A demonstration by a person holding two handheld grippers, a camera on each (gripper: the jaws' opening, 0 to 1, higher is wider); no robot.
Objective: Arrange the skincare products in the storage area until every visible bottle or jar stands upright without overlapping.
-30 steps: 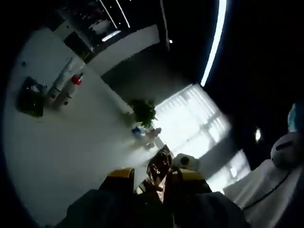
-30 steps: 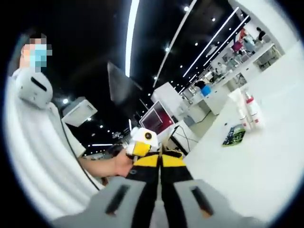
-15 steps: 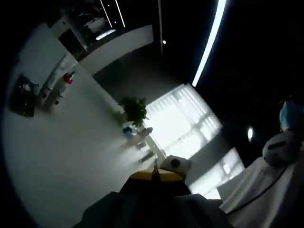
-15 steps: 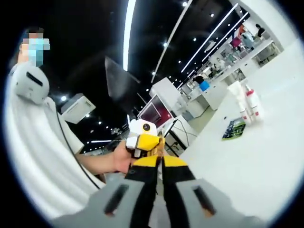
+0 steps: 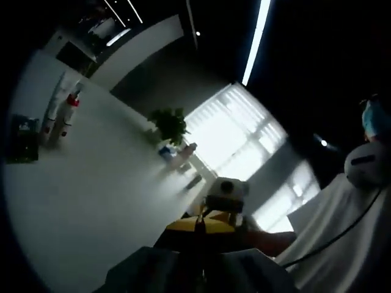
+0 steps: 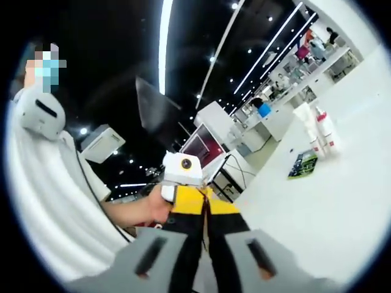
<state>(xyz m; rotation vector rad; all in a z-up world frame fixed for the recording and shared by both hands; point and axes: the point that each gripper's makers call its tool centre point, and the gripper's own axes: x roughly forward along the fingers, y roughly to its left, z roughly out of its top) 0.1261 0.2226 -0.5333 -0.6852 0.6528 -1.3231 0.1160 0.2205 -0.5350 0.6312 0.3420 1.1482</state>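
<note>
Two white bottles (image 6: 321, 135) stand upright side by side, far out on the white table (image 6: 342, 207), one with a red band, and one dark green packet (image 6: 303, 165) lies flat just beside them. Well short of them, the right gripper (image 6: 205, 207) has its yellow-tipped jaws pressed together on nothing. The left gripper (image 5: 199, 224) meets it tip to tip, jaws likewise together and empty.

the right gripper (image 6: 206, 206) rises with jaws together, the left gripper (image 6: 183, 183) just beyond; white bottles (image 6: 317, 131) (red-labelled) stand far off on the white table (image 6: 342, 201).
</note>
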